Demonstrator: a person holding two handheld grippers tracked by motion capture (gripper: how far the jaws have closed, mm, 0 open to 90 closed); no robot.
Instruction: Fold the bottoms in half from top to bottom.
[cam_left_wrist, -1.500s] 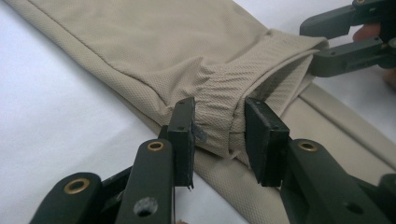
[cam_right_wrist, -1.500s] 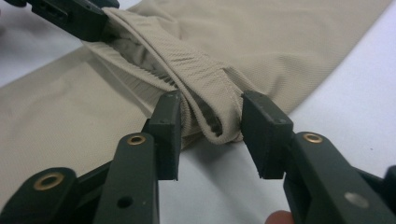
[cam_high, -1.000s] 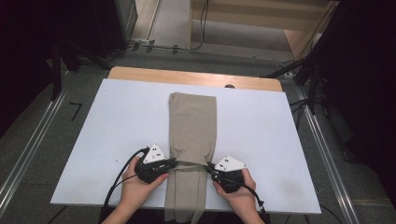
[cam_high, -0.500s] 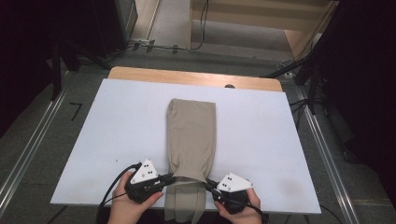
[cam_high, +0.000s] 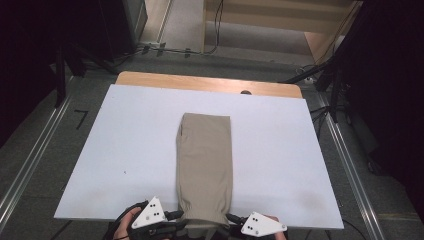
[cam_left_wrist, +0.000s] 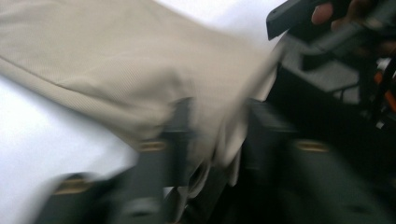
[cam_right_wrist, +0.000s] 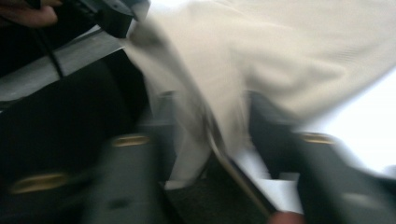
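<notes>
A folded beige cloth (cam_high: 205, 165) lies lengthwise on the white table top (cam_high: 125, 145), its near end hanging over the front edge. My left gripper (cam_high: 172, 218) sits at that end's left corner and my right gripper (cam_high: 233, 220) at its right corner. In the left gripper view the cloth (cam_left_wrist: 140, 74) droops loosely between my left gripper's (cam_left_wrist: 219, 140) parted jaws. The right gripper view is alike: cloth (cam_right_wrist: 261, 60) hangs slack between my right gripper's (cam_right_wrist: 215, 135) spread jaws. Both pairs of jaws have just been opening. Both gripper views are blurred.
A wooden strip (cam_high: 210, 84) borders the table's far edge. Metal rails (cam_high: 30, 165) run along the floor on both sides. Cables (cam_high: 217, 20) and dark stands (cam_high: 330, 75) lie beyond the table. The person's hands (cam_high: 122, 227) hold the grippers at the bottom.
Both grippers drew back toward the table's front edge, dragging the cloth with them so its near end now overhangs. The jaws, shut on the cloth before, now stand apart.
</notes>
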